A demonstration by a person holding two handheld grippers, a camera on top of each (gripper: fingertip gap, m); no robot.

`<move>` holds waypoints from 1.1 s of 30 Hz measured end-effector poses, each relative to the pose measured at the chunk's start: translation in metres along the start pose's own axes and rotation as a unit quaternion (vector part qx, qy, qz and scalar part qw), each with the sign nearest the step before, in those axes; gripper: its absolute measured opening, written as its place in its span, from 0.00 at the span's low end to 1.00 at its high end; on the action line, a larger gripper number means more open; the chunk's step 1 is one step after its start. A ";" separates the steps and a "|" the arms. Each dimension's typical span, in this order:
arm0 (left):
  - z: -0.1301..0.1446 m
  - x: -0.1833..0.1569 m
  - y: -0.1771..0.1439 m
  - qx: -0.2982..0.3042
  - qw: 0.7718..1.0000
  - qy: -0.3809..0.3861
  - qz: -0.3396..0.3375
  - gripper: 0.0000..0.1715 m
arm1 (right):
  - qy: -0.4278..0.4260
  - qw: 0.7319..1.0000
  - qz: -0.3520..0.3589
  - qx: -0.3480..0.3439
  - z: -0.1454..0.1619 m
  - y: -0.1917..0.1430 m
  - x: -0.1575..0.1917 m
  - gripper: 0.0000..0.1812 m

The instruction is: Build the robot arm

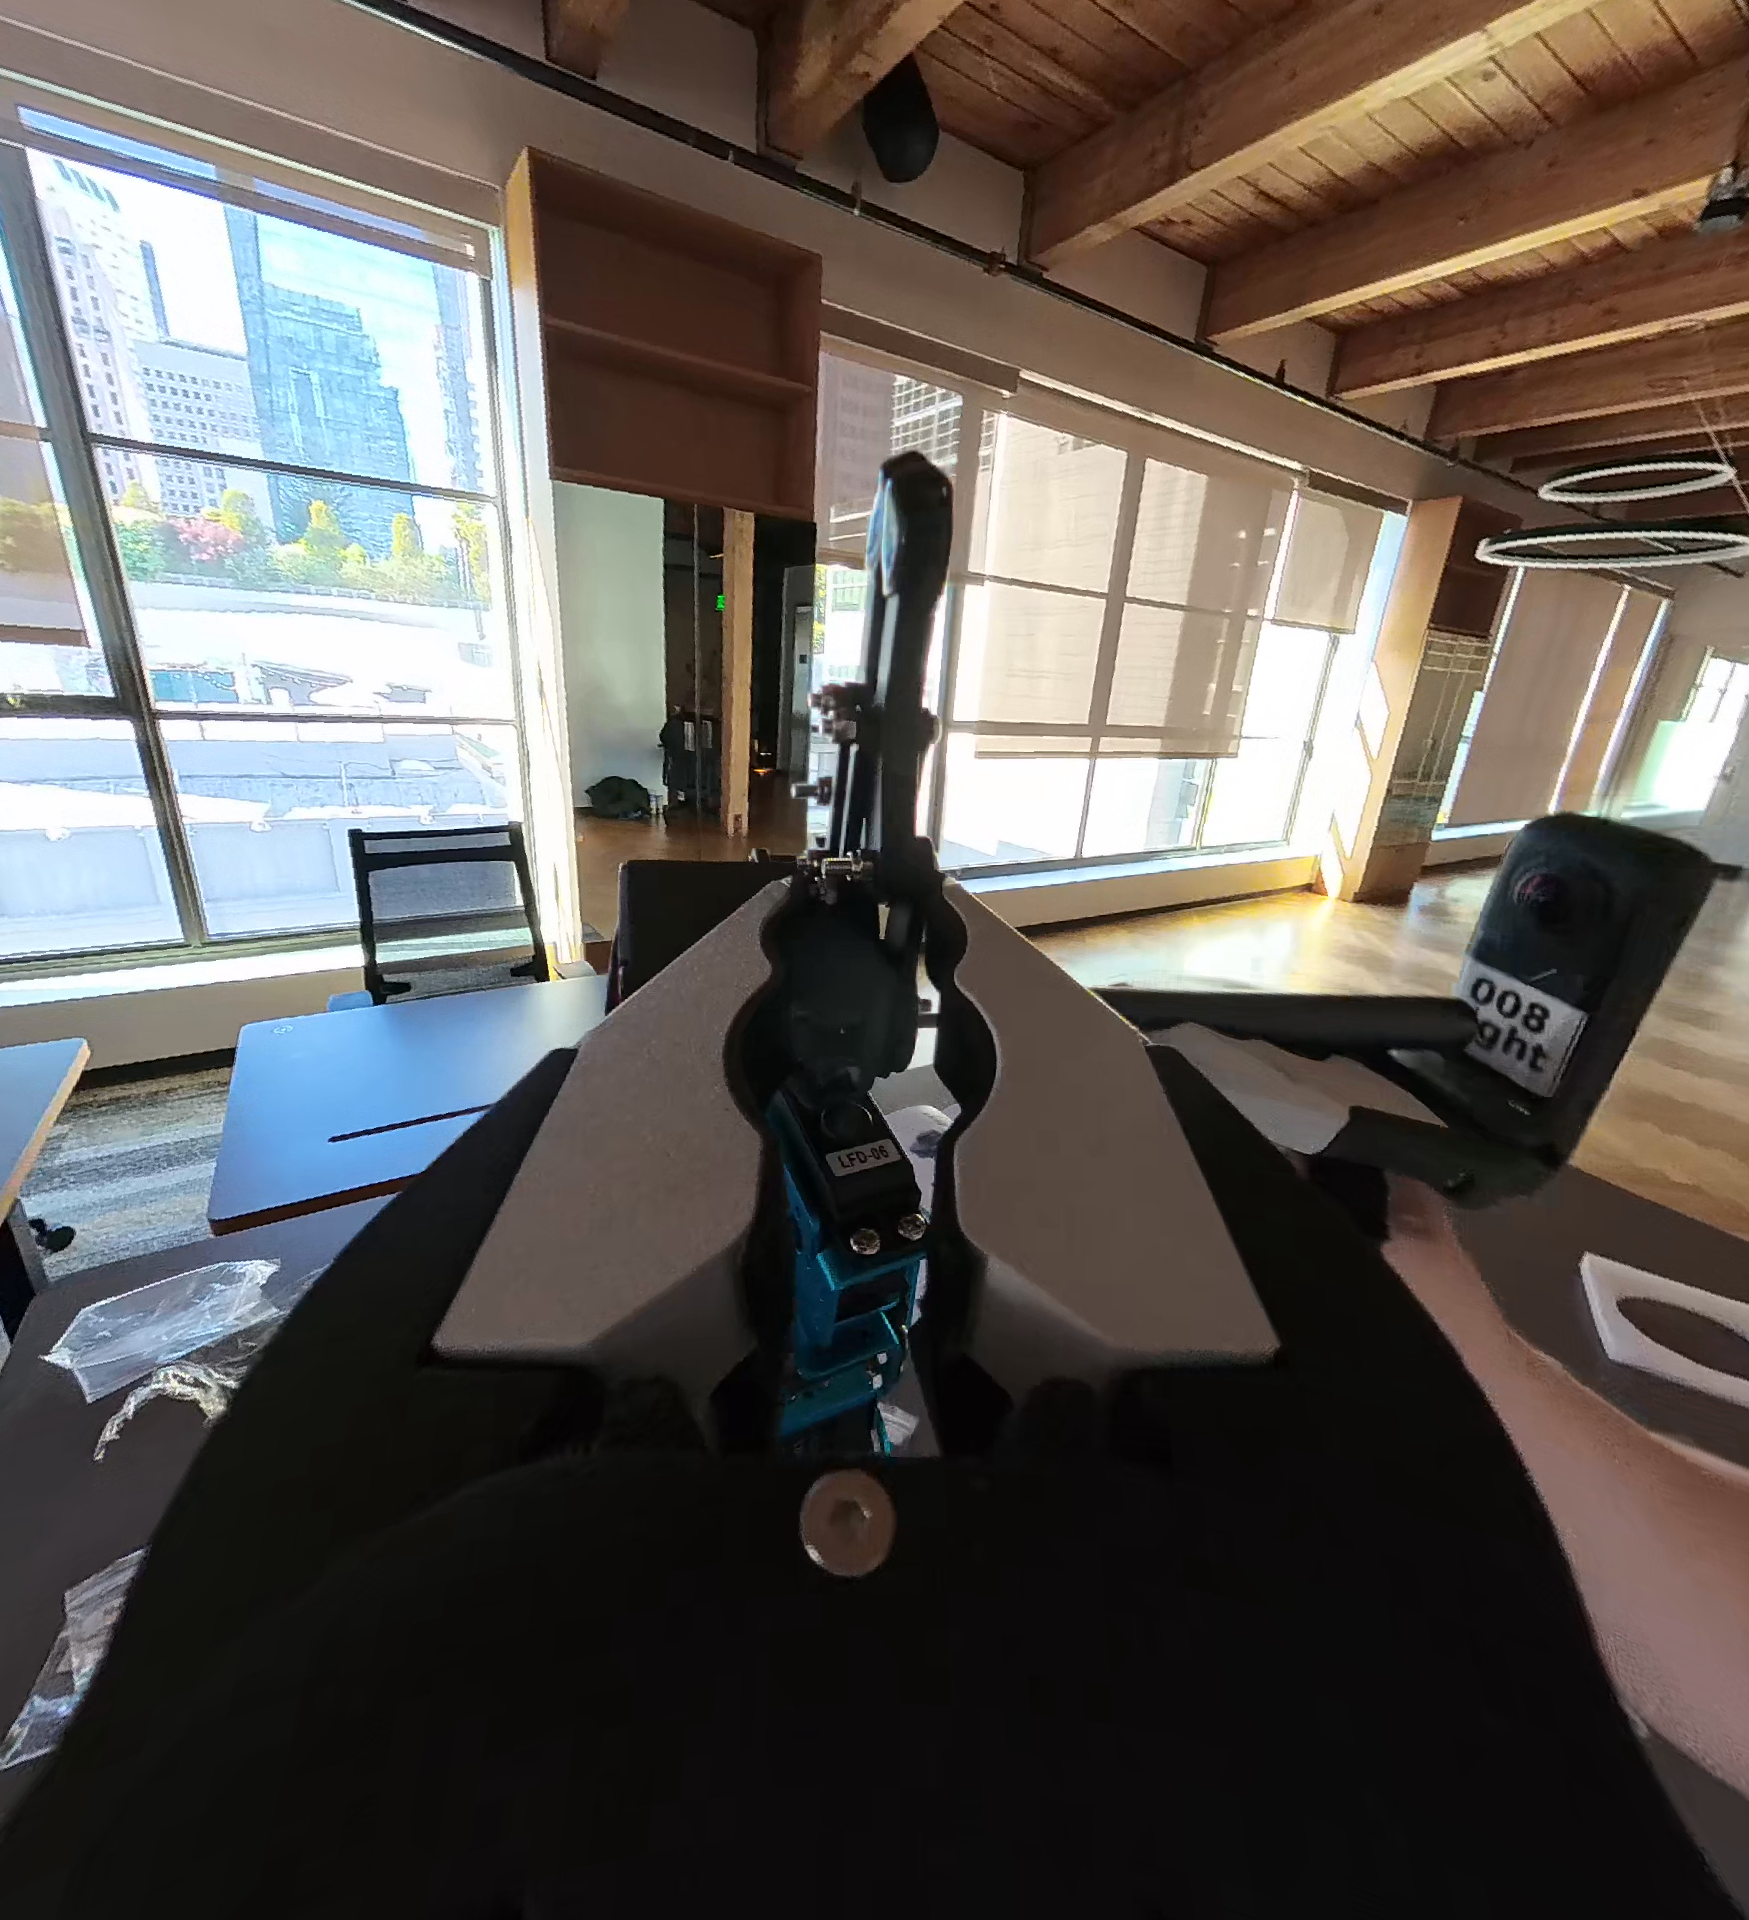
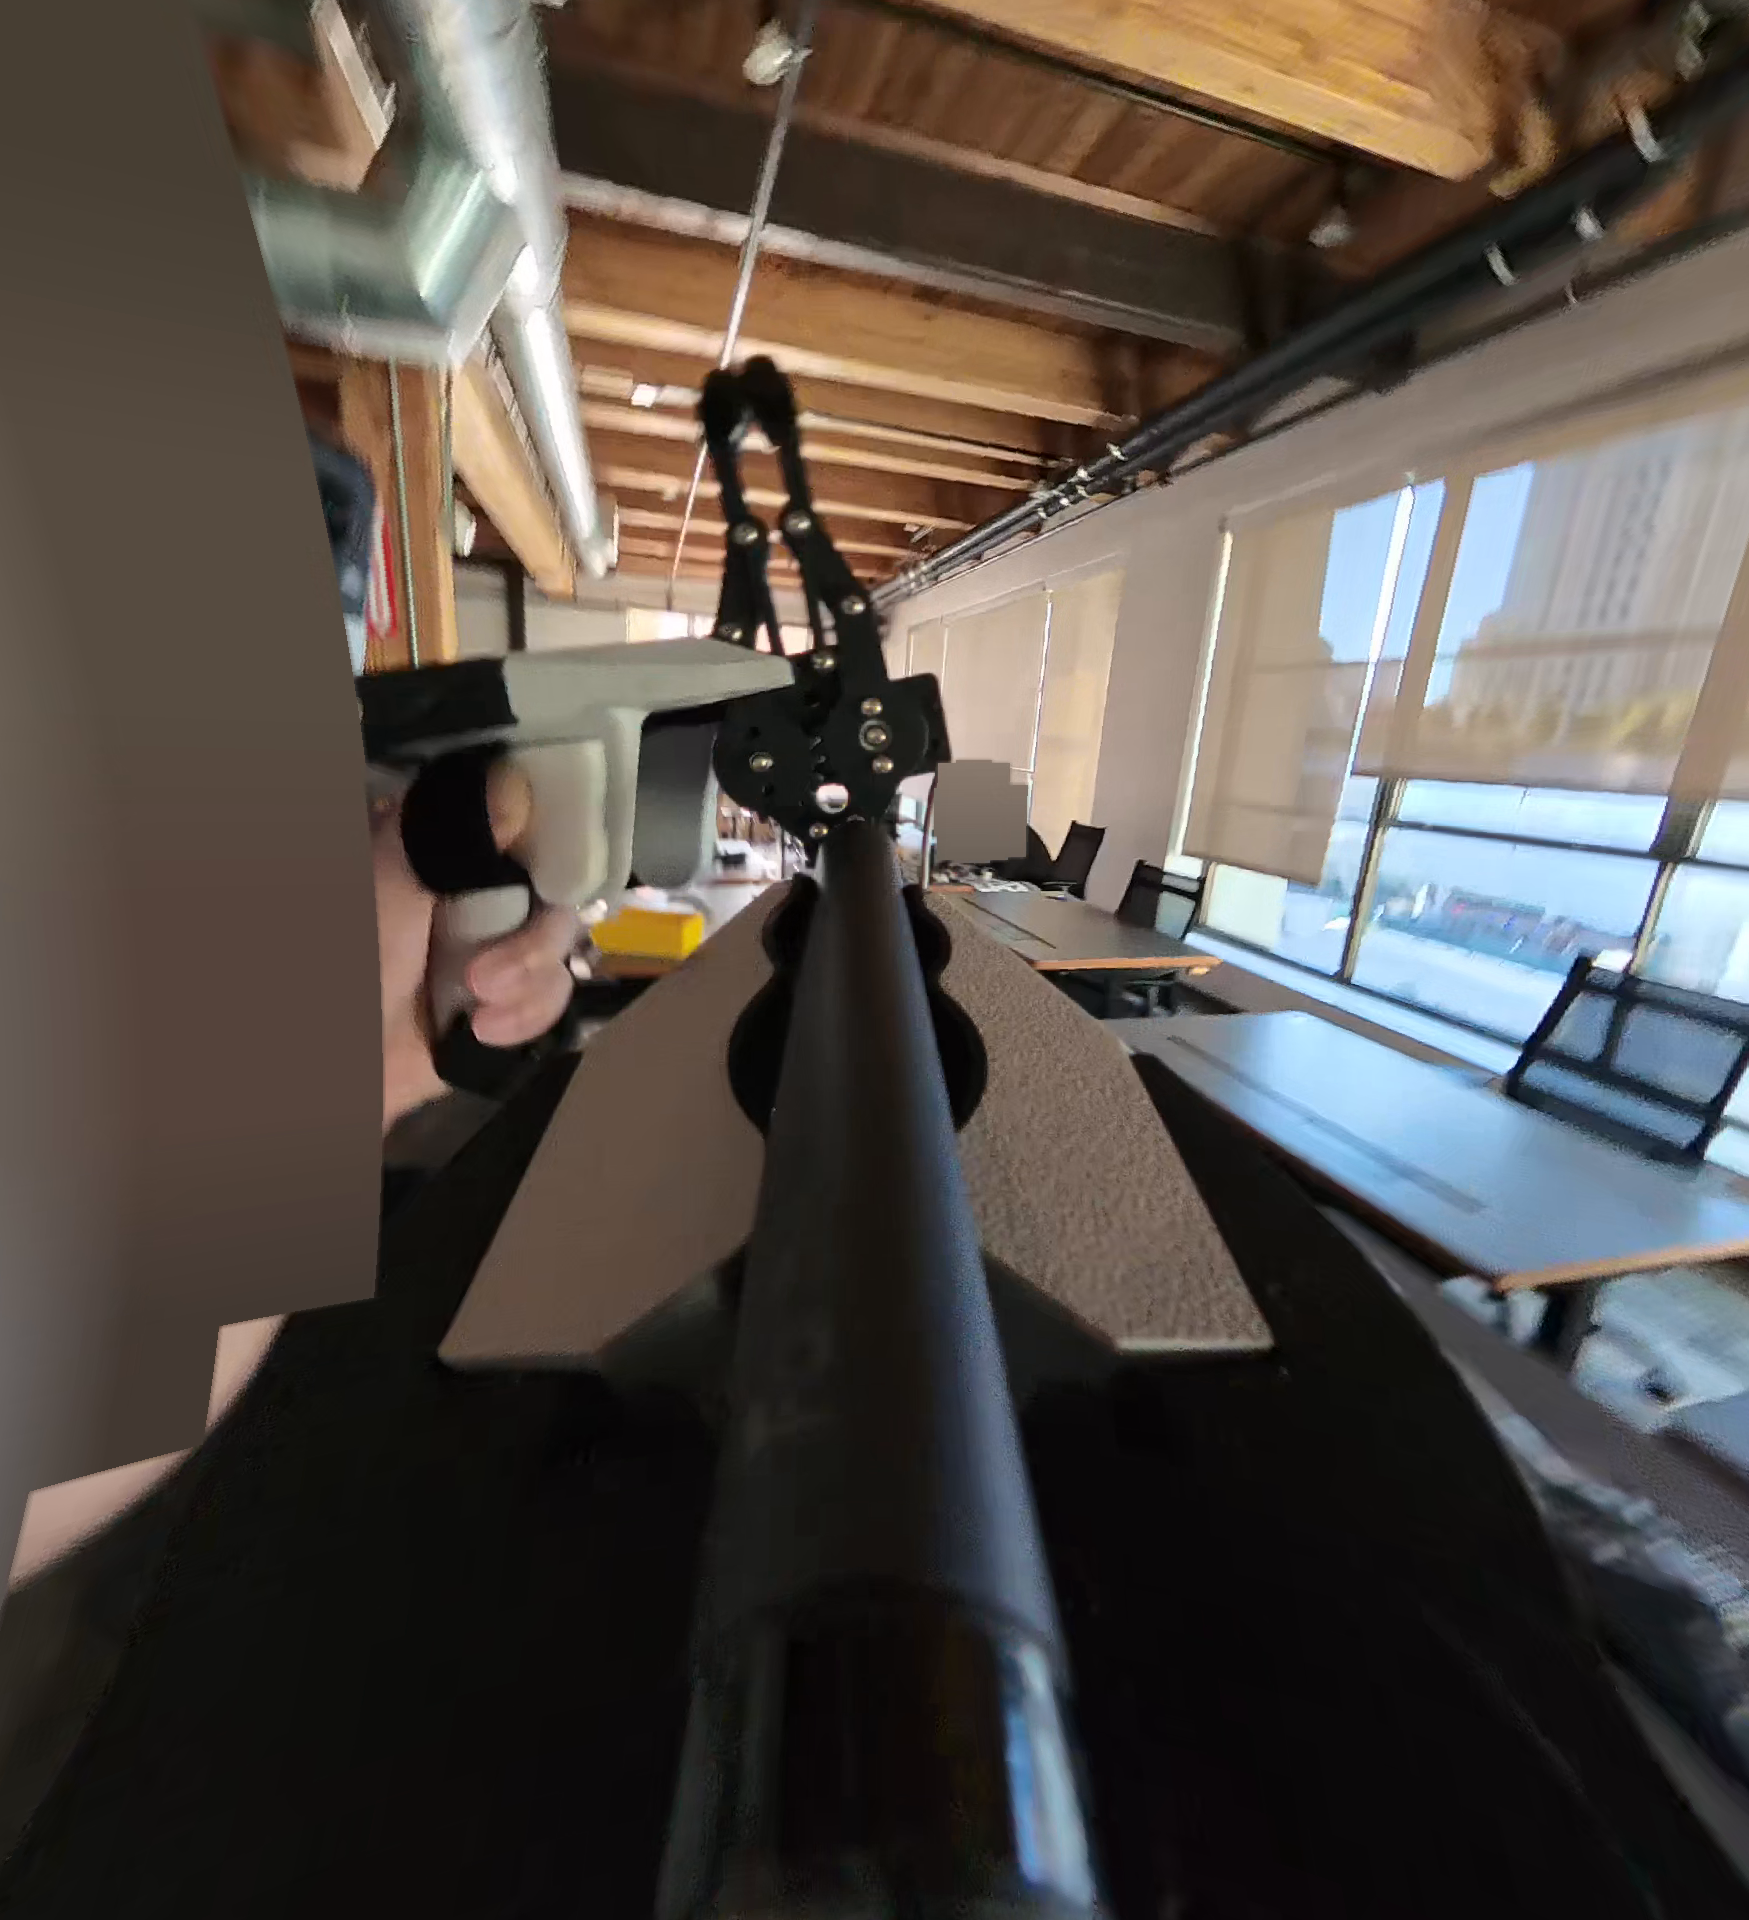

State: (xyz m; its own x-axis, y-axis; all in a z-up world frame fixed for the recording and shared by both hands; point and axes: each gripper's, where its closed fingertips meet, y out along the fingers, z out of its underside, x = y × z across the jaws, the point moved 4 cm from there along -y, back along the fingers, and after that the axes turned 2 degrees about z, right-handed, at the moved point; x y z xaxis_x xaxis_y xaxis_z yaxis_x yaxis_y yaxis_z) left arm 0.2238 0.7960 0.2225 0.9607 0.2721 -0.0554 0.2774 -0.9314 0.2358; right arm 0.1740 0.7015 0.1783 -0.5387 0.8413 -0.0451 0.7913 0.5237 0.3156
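A small black mechanical claw (image 1: 906,582) on a black servo (image 1: 854,1143) and blue bracket (image 1: 839,1288) points up. My left gripper (image 1: 865,966) is shut on this claw assembly, its grey fingers (image 1: 641,1122) on either side of the servo. My right gripper (image 2: 859,904) is shut on a long black rod (image 2: 849,1247) that runs forward between its fingers to the claw's geared base (image 2: 818,748). The claw tips (image 2: 745,384) are together. The left gripper's grey body (image 2: 621,686) and a hand (image 2: 517,977) show at left. The right gripper's camera housing (image 1: 1576,966) and the rod (image 1: 1265,1013) show at right.
Clear plastic bags (image 1: 163,1330) lie on the dark table at the lower left. A white square frame (image 1: 1722,1340) lies at the right. Desks (image 2: 1421,1153) and black chairs (image 1: 444,904) stand along large windows. A yellow box (image 2: 646,930) sits farther back. Spacing between my two grippers at the tips: around 7 cm.
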 end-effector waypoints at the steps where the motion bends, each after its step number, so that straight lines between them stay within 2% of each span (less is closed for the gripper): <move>1: 0.000 0.000 0.000 -0.001 1.000 0.002 -0.007 0.12 | 0.039 0.999 0.013 -0.006 0.002 0.000 0.001 0.09; 3: 0.000 0.000 0.000 -0.002 1.000 0.009 -0.023 0.12 | 0.068 0.997 0.033 -0.013 0.003 0.001 0.004 0.09; 5: 0.000 -0.002 0.001 0.001 0.999 0.025 -0.025 0.12 | 0.044 0.998 0.038 -0.009 0.001 -0.001 0.005 0.09; 8: 0.000 -0.004 0.000 0.021 0.999 0.045 0.016 0.13 | 0.058 0.998 0.019 0.000 -0.002 -0.003 0.001 0.09; 12: -0.016 0.006 -0.020 0.029 0.992 0.058 0.110 0.33 | 0.069 0.998 -0.004 0.013 -0.003 -0.002 -0.005 0.09; 13: -0.019 0.012 -0.025 0.040 0.987 0.078 0.135 0.35 | 0.068 0.998 -0.007 0.017 -0.003 -0.002 -0.007 0.09; 16: -0.018 0.032 -0.020 0.102 0.960 0.140 0.220 0.47 | 0.057 0.998 -0.013 0.031 -0.006 0.000 -0.009 0.09; 19: -0.009 0.032 -0.004 0.170 0.918 0.183 0.309 0.48 | 0.045 0.998 -0.021 0.044 -0.008 0.004 -0.009 0.09; 22: 0.008 0.037 0.013 0.232 0.880 0.248 0.333 0.54 | 0.029 0.998 -0.020 0.054 -0.008 0.006 -0.009 0.09; 24: 0.012 0.037 0.020 0.240 0.864 0.266 0.354 0.53 | 0.021 0.998 -0.023 0.058 -0.009 0.007 -0.008 0.09; 26: 0.011 0.038 0.024 0.237 0.858 0.256 0.378 0.45 | 0.019 0.998 -0.026 0.062 -0.010 0.007 -0.008 0.09; 28: 0.011 0.039 0.026 0.234 0.857 0.248 0.386 0.45 | 0.014 0.998 -0.020 0.065 -0.011 0.007 -0.010 0.09; 33: 0.013 0.033 0.026 0.217 0.877 0.247 0.351 0.44 | 0.030 0.997 -0.020 0.065 -0.011 0.003 -0.013 0.09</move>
State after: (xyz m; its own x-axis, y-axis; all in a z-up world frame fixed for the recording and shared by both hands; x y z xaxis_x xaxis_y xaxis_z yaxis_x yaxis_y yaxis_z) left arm 0.2628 0.7778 0.2146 0.8039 -0.4329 0.4078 -0.2983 -0.8867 -0.3532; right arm 0.1797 0.6908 0.1900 -0.5841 0.8117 0.0022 0.7974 0.5733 0.1884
